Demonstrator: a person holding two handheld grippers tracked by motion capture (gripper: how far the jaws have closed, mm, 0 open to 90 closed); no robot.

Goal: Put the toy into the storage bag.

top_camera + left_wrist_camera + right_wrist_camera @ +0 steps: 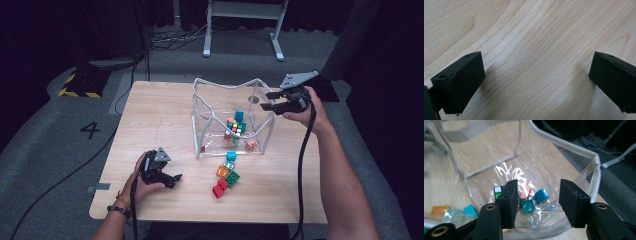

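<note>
A clear plastic bag (260,100) with a white rim stands open in the middle of the wooden table (160,115). Inside lie a colour-tiled puzzle cube (235,127), a blue block (541,196), a teal block (527,206) and a pink block (525,192). In front of the bag sit loose blocks: cyan (231,156), orange (222,172), green (232,177) and red (219,188). My right gripper (268,100) hovers open over the bag's right rim (596,167), nothing between its jaws. My left gripper (176,180) rests open on bare wood at the front left, its fingers (461,80) wide apart.
The table's front edge (210,220) runs close to my left hand. Grey floor with a painted number 4 (91,130) and cables lies to the left. A white metal stand (245,25) is beyond the table.
</note>
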